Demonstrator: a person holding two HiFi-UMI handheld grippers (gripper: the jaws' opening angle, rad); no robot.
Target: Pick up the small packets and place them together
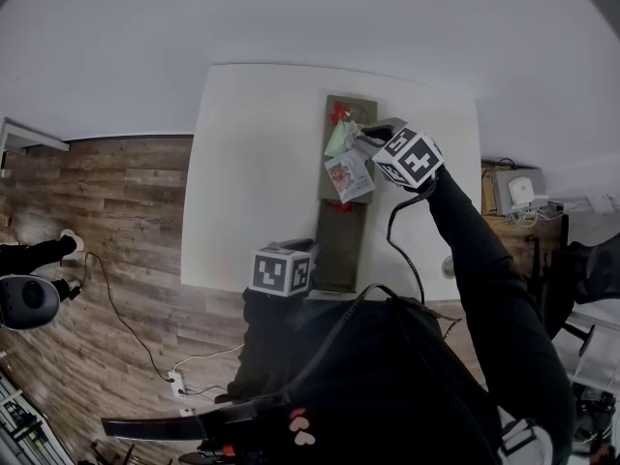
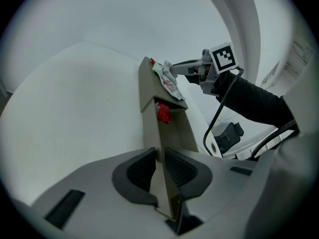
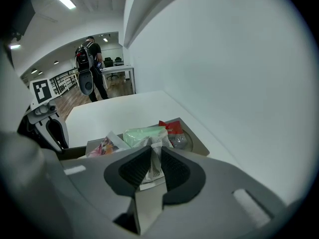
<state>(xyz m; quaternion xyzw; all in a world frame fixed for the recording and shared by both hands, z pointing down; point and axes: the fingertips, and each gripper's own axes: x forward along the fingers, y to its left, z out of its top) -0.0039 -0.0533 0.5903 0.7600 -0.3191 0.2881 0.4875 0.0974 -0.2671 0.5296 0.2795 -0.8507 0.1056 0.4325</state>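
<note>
With its near edge clamped in the narrowly closed left gripper [image 2: 159,156], the long grey-brown tray [image 2: 149,128] is seemingly steadied so that the small white packet [image 3: 152,167] pinched in the right gripper [image 3: 155,153], frame centre, may be laid beside the pile of green and red packets [image 3: 149,133].

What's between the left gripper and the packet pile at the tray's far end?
Left gripper view: one red packet lies in the tray between left gripper and packet pile; otherwise bare tray.

soft even light, pale washed-out surfaces, faint shadows, heavy fisheye warping, dark vignetted corners.
</note>
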